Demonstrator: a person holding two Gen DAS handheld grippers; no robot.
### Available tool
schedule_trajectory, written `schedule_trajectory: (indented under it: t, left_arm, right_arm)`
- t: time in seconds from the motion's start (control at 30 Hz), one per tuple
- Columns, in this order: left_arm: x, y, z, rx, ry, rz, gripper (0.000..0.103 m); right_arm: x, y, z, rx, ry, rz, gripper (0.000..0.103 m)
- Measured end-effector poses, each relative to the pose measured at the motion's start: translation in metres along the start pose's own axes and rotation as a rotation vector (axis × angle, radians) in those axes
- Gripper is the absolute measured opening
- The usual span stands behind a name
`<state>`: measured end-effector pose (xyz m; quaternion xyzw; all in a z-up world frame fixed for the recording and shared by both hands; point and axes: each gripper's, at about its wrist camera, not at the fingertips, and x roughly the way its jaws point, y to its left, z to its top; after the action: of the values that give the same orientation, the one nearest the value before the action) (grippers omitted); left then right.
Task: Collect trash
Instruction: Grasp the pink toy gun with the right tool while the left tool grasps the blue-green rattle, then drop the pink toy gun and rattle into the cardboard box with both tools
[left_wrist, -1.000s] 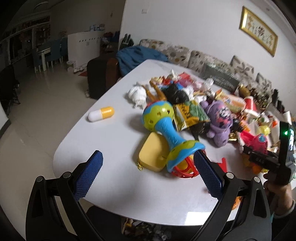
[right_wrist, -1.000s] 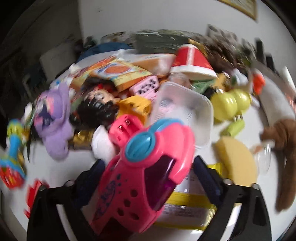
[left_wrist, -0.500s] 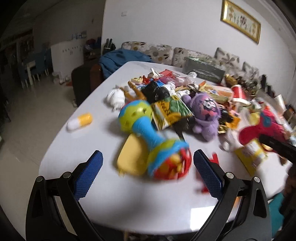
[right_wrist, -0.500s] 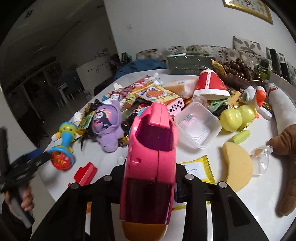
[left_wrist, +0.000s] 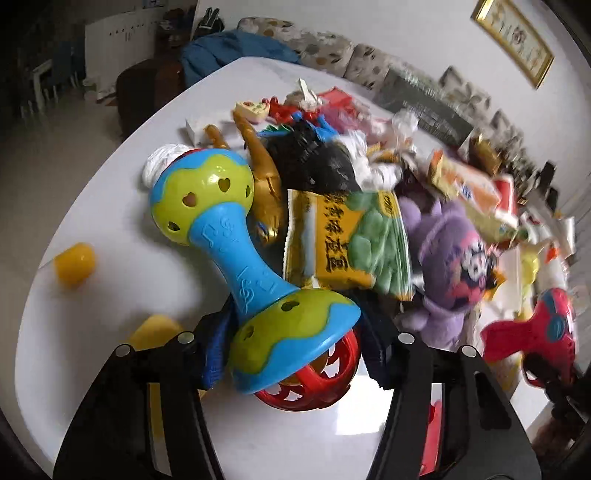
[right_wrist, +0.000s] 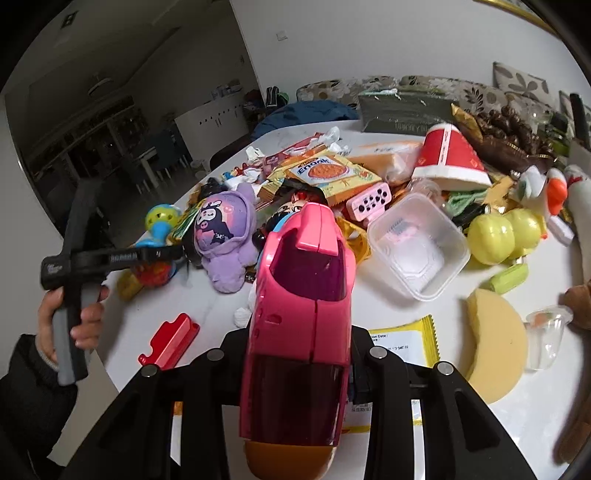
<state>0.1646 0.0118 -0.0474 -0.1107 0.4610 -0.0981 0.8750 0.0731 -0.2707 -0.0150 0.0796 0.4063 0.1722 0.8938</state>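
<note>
Since the earlier frame, the left gripper (left_wrist: 295, 350) has advanced over the white table (left_wrist: 110, 206) onto the rattle (left_wrist: 236, 254); its jaws are closing, with the flared base between them. The rattle is blue and lime green with heart-shaped holes and a red lattice ball beneath, lying beside a yellow snack packet (left_wrist: 343, 243). The right gripper (right_wrist: 295, 369) stays clamped on a pink toy vehicle (right_wrist: 303, 295), held above the table.

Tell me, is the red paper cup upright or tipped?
Tipped: the red paper cup lies on its side across the clutter, its white rim facing the clear plastic tub.
</note>
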Motion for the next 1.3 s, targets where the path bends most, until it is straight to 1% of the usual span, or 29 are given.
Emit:
schedule_trajectory:
  t: [0.07,0.13,0.2,0.27,0.33,0.4,0.5,0.6,0.67,0.73,0.77,0.83,0.9,0.93,1.0,1.03,1.07,1.1,1.13,1.17,1.2,1.23,1.27,1.3]
  left_arm:
    - [-0.006,0.006,-0.002,-0.012,-0.020,-0.004,0.057]
    - [-0.021,0.004,-0.008,0.003,-0.059,-0.067,0.057]
    - [-0.050,-0.007,-0.020,0.081,-0.135,-0.093,0.057]
    - [-0.072,-0.018,-0.030,0.148,-0.188,-0.105,0.057]
    - [-0.091,-0.029,-0.039,0.201,-0.222,-0.119,0.057]
    - [-0.103,-0.038,-0.046,0.234,-0.244,-0.122,0.057]
    - [-0.128,-0.048,-0.063,0.274,-0.275,-0.154,0.057]
    - [-0.156,-0.053,-0.085,0.313,-0.289,-0.184,0.057]
    - [-0.176,-0.054,-0.107,0.343,-0.287,-0.204,0.057]
    - [-0.192,-0.051,-0.134,0.377,-0.255,-0.235,0.057]
    - [-0.194,-0.051,-0.143,0.390,-0.236,-0.241,0.057]
    - [-0.195,-0.046,-0.169,0.424,-0.174,-0.248,0.057]
    - [-0.188,-0.043,-0.198,0.457,-0.091,-0.251,0.057]
    - [-0.181,-0.041,-0.208,0.472,-0.052,-0.251,0.057]
    - [-0.158,-0.036,-0.231,0.496,0.059,-0.247,0.058]
    - [-0.149,-0.034,-0.236,0.508,0.091,-0.249,0.058]
    - [-0.132,-0.032,-0.246,0.531,0.131,-0.237,0.061]
    - [-0.117,-0.031,-0.250,0.548,0.158,-0.224,0.078]
    - [-0.104,-0.028,-0.255,0.561,0.181,-0.208,0.084]
    - [-0.089,-0.022,-0.260,0.563,0.191,-0.176,0.087]
    - [-0.075,-0.017,-0.262,0.562,0.222,-0.176,0.087]
    - [-0.067,-0.014,-0.262,0.554,0.245,-0.178,0.087]
    - [-0.059,-0.007,-0.260,0.524,0.265,-0.155,0.087]
    - [-0.058,-0.002,-0.257,0.494,0.275,-0.152,0.087]
  right_arm:
    - [-0.002,-0.003,-0.001,0.007,-0.005,0.002,0.036]
    - [-0.007,-0.005,-0.002,0.012,-0.013,0.000,0.036]
    - [-0.011,-0.007,-0.004,0.014,-0.015,-0.003,0.036]
    - [-0.016,-0.007,-0.005,0.007,-0.021,-0.017,0.036]
    - [-0.020,-0.004,-0.005,-0.001,-0.030,-0.024,0.036]
    - [-0.024,-0.001,-0.006,0.002,-0.033,-0.014,0.036]
    - [-0.036,0.008,-0.010,0.004,-0.042,0.011,0.036]
    - [-0.059,0.023,-0.021,-0.013,-0.053,0.036,0.036]
    - [-0.081,0.037,-0.033,-0.031,-0.054,0.070,0.036]
    - [-0.103,0.052,-0.048,-0.051,-0.042,0.112,0.036]
    - [-0.111,0.059,-0.057,-0.061,-0.030,0.132,0.036]
    - [-0.125,0.074,-0.082,-0.080,0.017,0.175,0.036]
    - [-0.128,0.085,-0.100,-0.090,0.061,0.198,0.036]
    - [-0.127,0.091,-0.113,-0.103,0.098,0.209,0.036]
    - [-0.117,0.100,-0.132,-0.128,0.160,0.210,0.036]
    - [-0.105,0.102,-0.143,-0.134,0.201,0.201,0.036]
    - [-0.091,0.102,-0.152,-0.140,0.238,0.190,0.036]
    - [-0.075,0.100,-0.161,-0.149,0.277,0.177,0.037]
    - [-0.053,0.098,-0.172,-0.164,0.327,0.164,0.048]
    - [-0.034,0.094,-0.181,-0.175,0.359,0.139,0.060]
    - [-0.021,0.091,-0.188,-0.187,0.361,0.096,0.072]
    - [-0.010,0.088,-0.194,-0.207,0.351,0.063,0.065]
    - [-0.007,0.086,-0.195,-0.211,0.352,0.065,0.062]
    - [-0.012,0.085,-0.190,-0.194,0.328,0.081,0.061]
